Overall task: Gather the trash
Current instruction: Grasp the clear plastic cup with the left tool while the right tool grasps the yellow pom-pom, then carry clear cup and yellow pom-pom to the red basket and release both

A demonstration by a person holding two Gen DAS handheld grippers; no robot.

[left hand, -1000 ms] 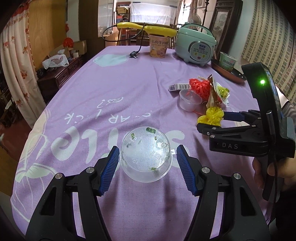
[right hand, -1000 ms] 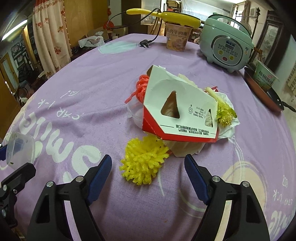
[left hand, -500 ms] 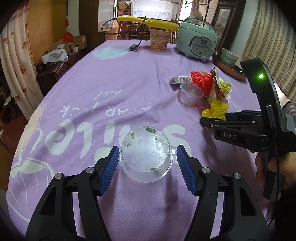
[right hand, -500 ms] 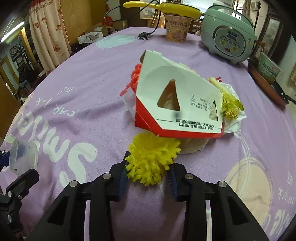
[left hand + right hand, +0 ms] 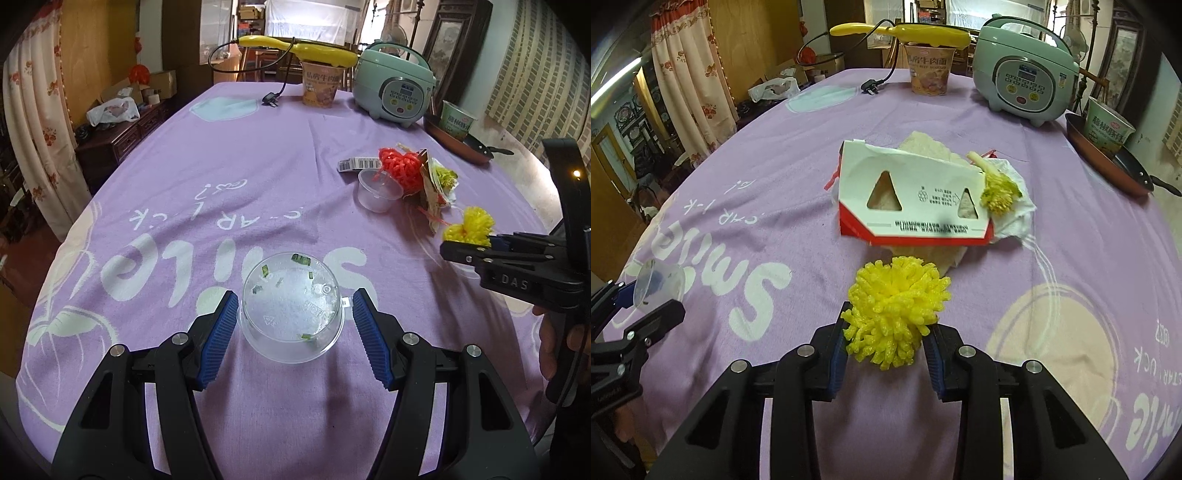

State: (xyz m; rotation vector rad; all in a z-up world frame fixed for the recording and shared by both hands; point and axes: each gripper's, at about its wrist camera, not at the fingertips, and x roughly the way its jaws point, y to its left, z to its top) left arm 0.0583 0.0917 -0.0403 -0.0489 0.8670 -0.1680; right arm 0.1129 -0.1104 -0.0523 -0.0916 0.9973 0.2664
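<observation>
My left gripper (image 5: 291,325) holds a clear plastic bowl (image 5: 291,310) with green scraps between its blue pads, bottom toward the camera, above the purple tablecloth (image 5: 221,177). The pads touch its rim. My right gripper (image 5: 886,350) is shut on a yellow pom-pom (image 5: 897,314), which also shows in the left wrist view (image 5: 469,225), lifted off the cloth. A trash pile lies beyond: a red and white carton (image 5: 912,199), tissue (image 5: 1012,218), a vegetable stalk (image 5: 995,186), red netting (image 5: 400,166) and a small clear cup (image 5: 378,190).
At the far end stand a green rice cooker (image 5: 1023,85), a noodle cup (image 5: 929,72) with a yellow appliance (image 5: 916,33) on top, and a frying pan (image 5: 1108,158) holding another cup (image 5: 1108,127). A barcode label (image 5: 358,162) lies by the netting.
My right gripper closed on the yellow pom-pom and drew it back from the carton, lifting it. The left gripper kept the bowl and pulled back slightly.
</observation>
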